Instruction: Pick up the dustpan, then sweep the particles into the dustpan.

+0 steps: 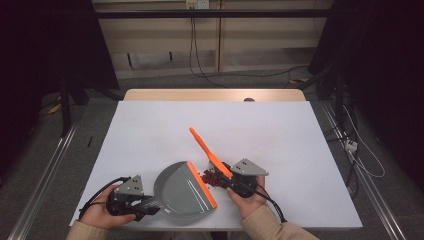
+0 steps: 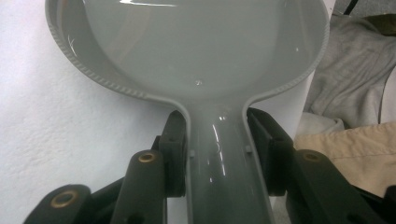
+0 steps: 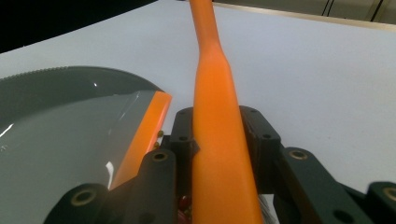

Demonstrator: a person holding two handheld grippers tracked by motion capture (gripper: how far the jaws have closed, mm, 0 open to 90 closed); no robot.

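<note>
On the white tabletop, the left gripper clamps the grey dustpan by its handle. Small red bits lie at the dustpan's orange lip, partly hidden by the orange brush, which the right gripper grips with its bristles out of sight.

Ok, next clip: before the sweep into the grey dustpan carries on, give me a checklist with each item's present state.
1. Left gripper clamped on the handle of the grey plastic dustpan: ok.
2. Right gripper clamped on the orange brush handle: ok.
3. Dustpan's orange lip faces the pile of small red beads: ok.
4. Beads lie close in front of the lip, none seen inside the pan: ok.
5. Lip pressed flat on the white table: cannot tell.
6. Brush bristles behind the beads, on the side away from the pan: cannot tell, the hand hides them.
</note>
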